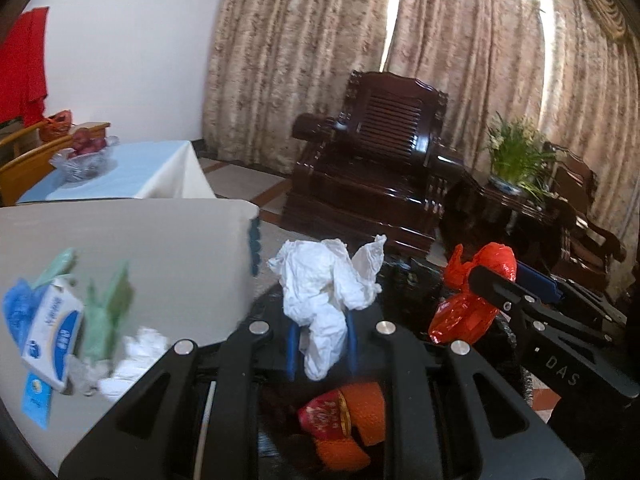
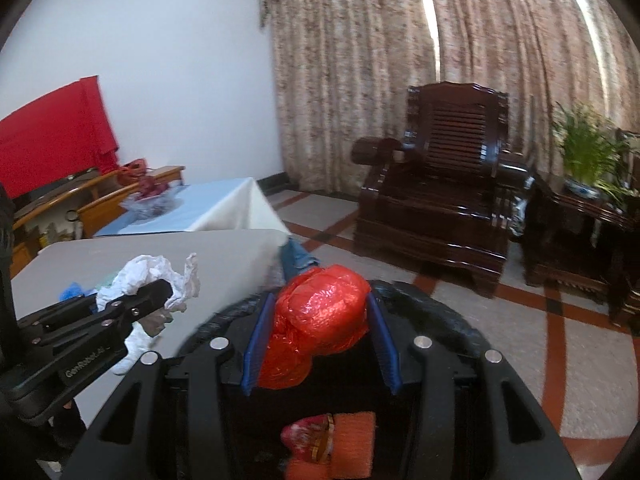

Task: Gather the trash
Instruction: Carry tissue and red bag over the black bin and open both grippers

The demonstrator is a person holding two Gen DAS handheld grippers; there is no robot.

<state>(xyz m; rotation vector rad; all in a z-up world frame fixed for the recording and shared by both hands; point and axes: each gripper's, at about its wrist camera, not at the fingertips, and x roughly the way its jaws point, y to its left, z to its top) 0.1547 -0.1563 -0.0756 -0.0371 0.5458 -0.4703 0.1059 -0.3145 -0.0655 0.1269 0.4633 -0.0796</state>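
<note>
My left gripper (image 1: 322, 338) is shut on a crumpled white tissue (image 1: 324, 288) and holds it above the black-lined trash bin (image 1: 280, 440). My right gripper (image 2: 318, 340) is shut on a crumpled red plastic bag (image 2: 320, 320) over the same bin (image 2: 432, 304). Each gripper shows in the other's view: the right one with the red bag (image 1: 472, 300), the left one with the tissue (image 2: 148, 280). Red and orange wrappers (image 1: 344, 420) lie inside the bin, also in the right wrist view (image 2: 332, 436).
A grey table (image 1: 160, 248) at the left holds a tissue box (image 1: 52, 340), green and blue wrappers (image 1: 104, 312) and white paper (image 1: 132, 360). Beyond stand a blue-clothed table (image 1: 140, 168) with a fruit bowl, a dark wooden armchair (image 1: 376, 160) and a potted plant (image 1: 516, 156).
</note>
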